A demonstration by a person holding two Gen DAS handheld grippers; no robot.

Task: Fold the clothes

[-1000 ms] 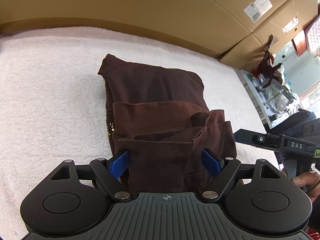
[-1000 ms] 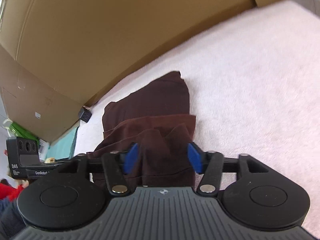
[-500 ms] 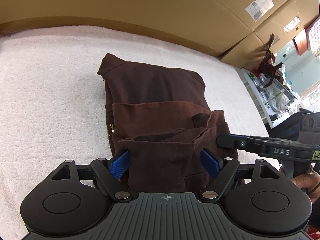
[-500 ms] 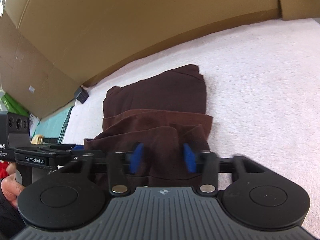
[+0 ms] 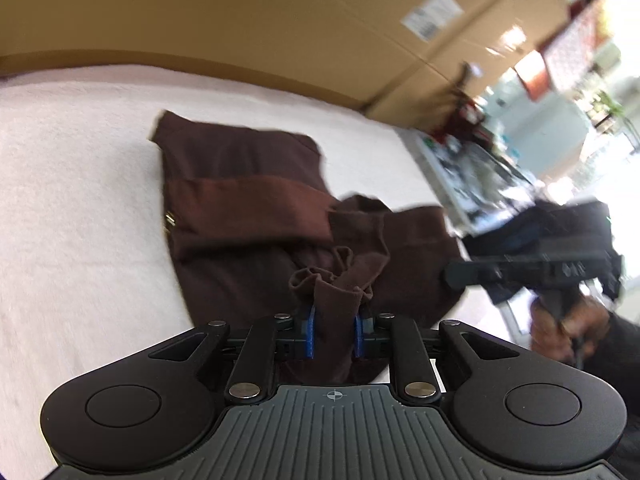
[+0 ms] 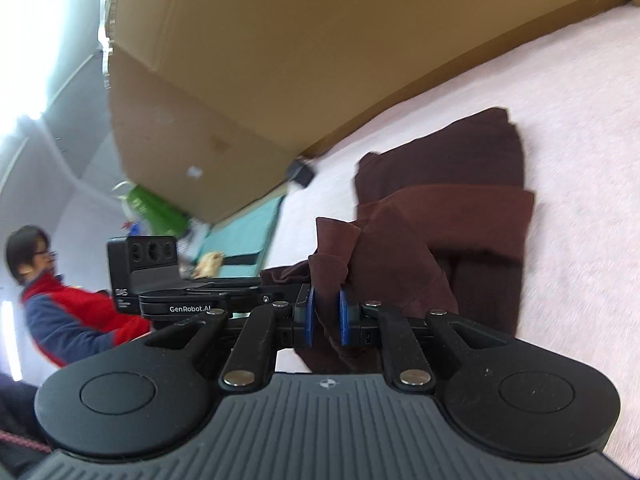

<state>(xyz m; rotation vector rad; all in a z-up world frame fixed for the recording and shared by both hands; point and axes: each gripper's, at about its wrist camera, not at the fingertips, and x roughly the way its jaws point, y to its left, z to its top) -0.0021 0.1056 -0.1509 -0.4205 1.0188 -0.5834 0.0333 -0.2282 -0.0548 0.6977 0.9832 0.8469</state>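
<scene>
A dark brown garment (image 5: 240, 184) lies partly folded on a white fleecy surface (image 5: 60, 200). My left gripper (image 5: 334, 320) is closing, and its blue pads pinch a bunched near edge of the cloth, lifted off the surface. In the right wrist view the same garment (image 6: 460, 168) lies ahead. My right gripper (image 6: 325, 312) is closing too, its pads squeezing a raised corner of the cloth. A hand (image 5: 568, 328) holds the right gripper's handle at the right of the left wrist view.
Large cardboard boxes (image 5: 280, 20) wall in the far side of the surface. A small black object (image 6: 300, 170) sits at the foot of the boxes (image 6: 280, 60). A person in a red and blue jacket (image 6: 72, 320) is at the left. Cluttered shelves (image 5: 480, 160) stand off to the right.
Both grippers' jaws have gone from wide apart to pinched on the garment's near edge. Both have risen, lifting that edge into bunched peaks. The right wrist view has tilted up.
</scene>
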